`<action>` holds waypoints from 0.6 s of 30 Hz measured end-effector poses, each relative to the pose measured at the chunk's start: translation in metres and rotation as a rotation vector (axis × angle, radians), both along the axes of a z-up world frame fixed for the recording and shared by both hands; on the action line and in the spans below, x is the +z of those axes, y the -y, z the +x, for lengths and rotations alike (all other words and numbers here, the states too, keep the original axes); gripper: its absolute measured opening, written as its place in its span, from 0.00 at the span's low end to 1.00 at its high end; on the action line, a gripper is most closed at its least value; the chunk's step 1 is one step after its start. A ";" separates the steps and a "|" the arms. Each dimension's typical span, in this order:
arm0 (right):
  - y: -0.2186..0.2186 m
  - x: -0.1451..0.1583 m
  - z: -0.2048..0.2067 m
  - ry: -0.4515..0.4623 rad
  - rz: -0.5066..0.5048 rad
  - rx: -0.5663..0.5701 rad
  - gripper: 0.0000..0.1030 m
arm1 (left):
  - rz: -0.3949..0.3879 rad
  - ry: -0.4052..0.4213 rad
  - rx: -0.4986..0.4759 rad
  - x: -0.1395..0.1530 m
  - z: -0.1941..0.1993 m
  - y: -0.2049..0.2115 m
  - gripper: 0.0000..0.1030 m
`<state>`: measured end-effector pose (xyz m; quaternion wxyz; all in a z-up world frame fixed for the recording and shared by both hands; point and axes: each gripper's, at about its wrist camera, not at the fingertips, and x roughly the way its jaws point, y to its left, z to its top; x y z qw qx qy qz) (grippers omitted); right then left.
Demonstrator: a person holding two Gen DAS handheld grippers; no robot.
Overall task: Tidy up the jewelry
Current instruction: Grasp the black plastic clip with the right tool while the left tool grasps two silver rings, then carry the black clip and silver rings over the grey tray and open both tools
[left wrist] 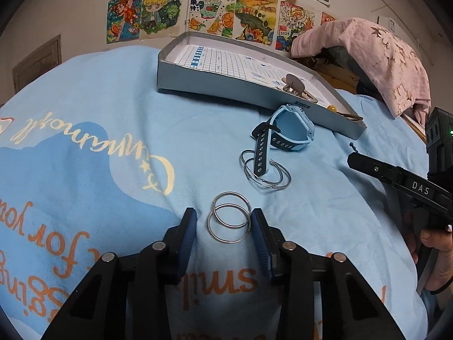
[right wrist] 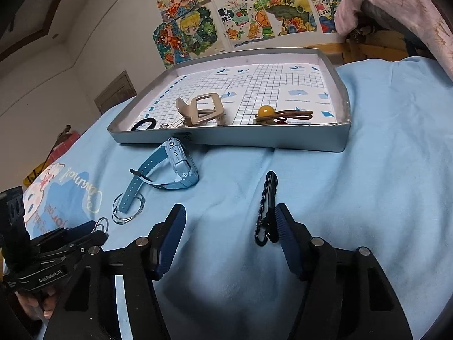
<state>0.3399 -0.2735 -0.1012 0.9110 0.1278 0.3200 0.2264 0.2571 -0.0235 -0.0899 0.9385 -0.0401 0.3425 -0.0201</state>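
Straddling two rings (left wrist: 228, 217), the left claw (left wrist: 223, 223) gapes empty; right claw (right wrist: 230, 226) open beside one chain (right wrist: 266, 206); one watch (left wrist: 286, 130) nearby.

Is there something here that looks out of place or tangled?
Yes. The blue watch lies on the cloth outside the tray, and its strap crosses over a pair of hoop earrings. A black chain beside the right gripper is also still outside the tray.

Both grippers are black with ribbed blue pads (left wrist: 189, 226) and round silver screws (right wrist: 315, 241). White lettering "DAS" (left wrist: 420, 188) marks one, "GenRobot.AI" (right wrist: 51, 277) the other. Bare skin, probably fingers (left wrist: 433, 243), shows at right edge.
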 end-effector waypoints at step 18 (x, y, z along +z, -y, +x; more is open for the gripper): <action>-0.024 -0.001 0.006 -0.019 -0.056 0.067 0.17 | 0.029 -0.005 -0.027 -0.001 0.005 0.010 0.28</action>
